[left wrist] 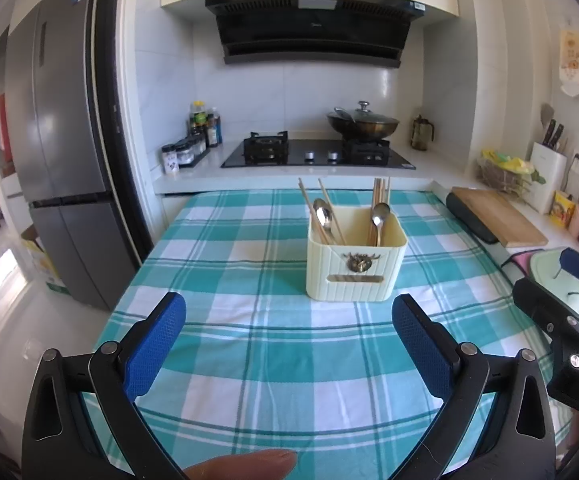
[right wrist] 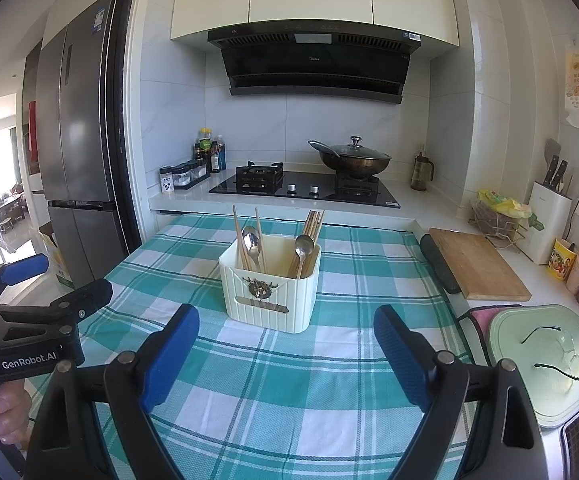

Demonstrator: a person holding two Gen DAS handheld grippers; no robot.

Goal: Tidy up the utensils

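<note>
A cream ribbed utensil holder (left wrist: 354, 266) (right wrist: 270, 296) stands upright on the teal checked tablecloth (left wrist: 249, 360) (right wrist: 329, 380). It holds two metal spoons (left wrist: 322, 210) (right wrist: 303, 245) and several wooden chopsticks (left wrist: 380, 194) (right wrist: 314, 220). My left gripper (left wrist: 289, 312) is open and empty, above the cloth short of the holder. My right gripper (right wrist: 286, 326) is open and empty, close in front of the holder. Each gripper shows at the edge of the other's view.
A wooden cutting board (right wrist: 477, 264) lies right of the cloth, a pale green lid (right wrist: 545, 360) nearer. A hob with a lidded wok (right wrist: 351, 160), spice jars (right wrist: 181, 176) and a knife block (right wrist: 545, 220) stand behind. A fridge (left wrist: 61, 160) stands left.
</note>
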